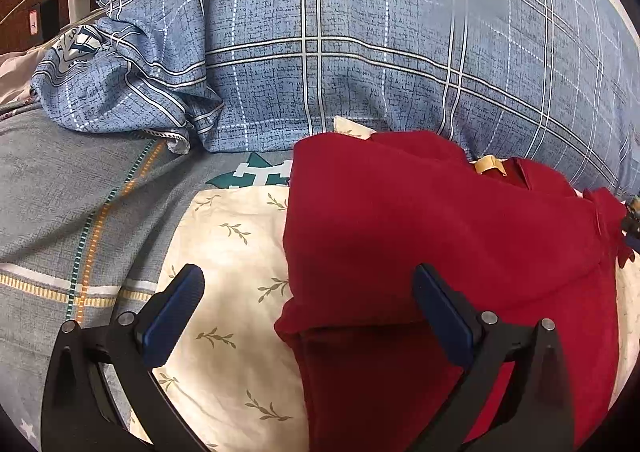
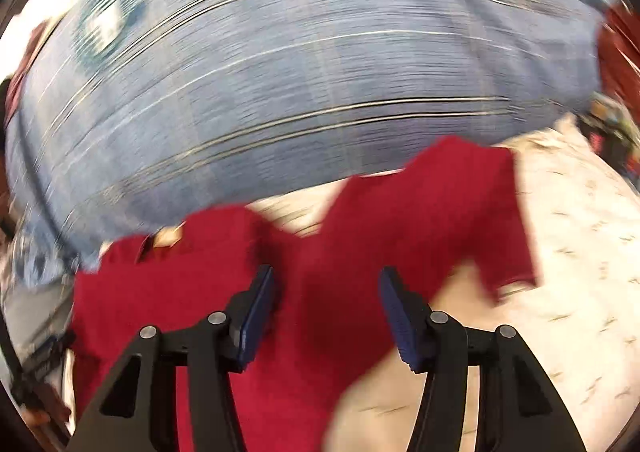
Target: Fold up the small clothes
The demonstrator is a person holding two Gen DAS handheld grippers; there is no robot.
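A small red garment [image 1: 420, 228] lies on a cream leaf-print cloth [image 1: 236, 252] on the bed, its left part folded over with a straight left edge. A tan neck label [image 1: 488, 164] shows at its far side. My left gripper [image 1: 308, 288] is open and empty, hovering over the garment's left edge. In the blurred right wrist view the same red garment [image 2: 328, 252] lies below my right gripper [image 2: 326, 288], which is open and empty; a sleeve [image 2: 480, 220] sticks out to the right.
A blue plaid duvet [image 1: 360, 44] is bunched along the far side. A grey striped sheet [image 1: 60, 220] lies to the left. A white charger [image 1: 78, 2] and cable sit at the far left. The cream cloth [image 2: 580, 272] extends to the right.
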